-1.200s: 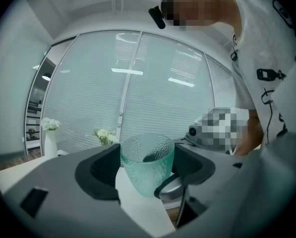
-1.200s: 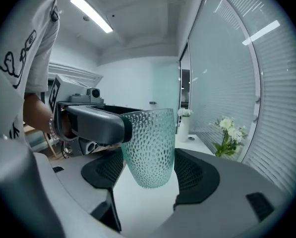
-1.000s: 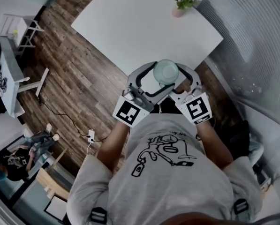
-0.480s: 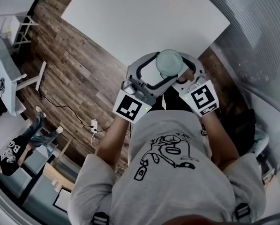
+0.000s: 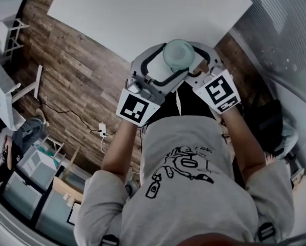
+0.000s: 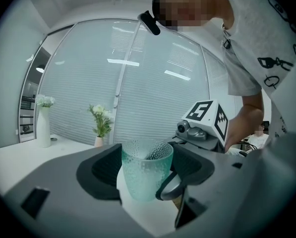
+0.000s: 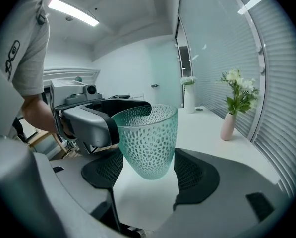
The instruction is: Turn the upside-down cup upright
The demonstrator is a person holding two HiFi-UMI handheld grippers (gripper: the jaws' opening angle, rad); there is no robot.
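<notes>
Both the left hand-held gripper and right hand-held gripper stay clenched on the cup, now higher, mouth up; it seems ready for the tabletop.

Both arms are out in front of the chest, left forearm and right forearm angling inward so the two tools meet nose to nose. The left hand-held gripper comes in from the left, its jaws drawn in with a pad against each side of the upright cup. The right hand-held gripper comes in from the right, its jaws likewise pressed to that cup's sides.
</notes>
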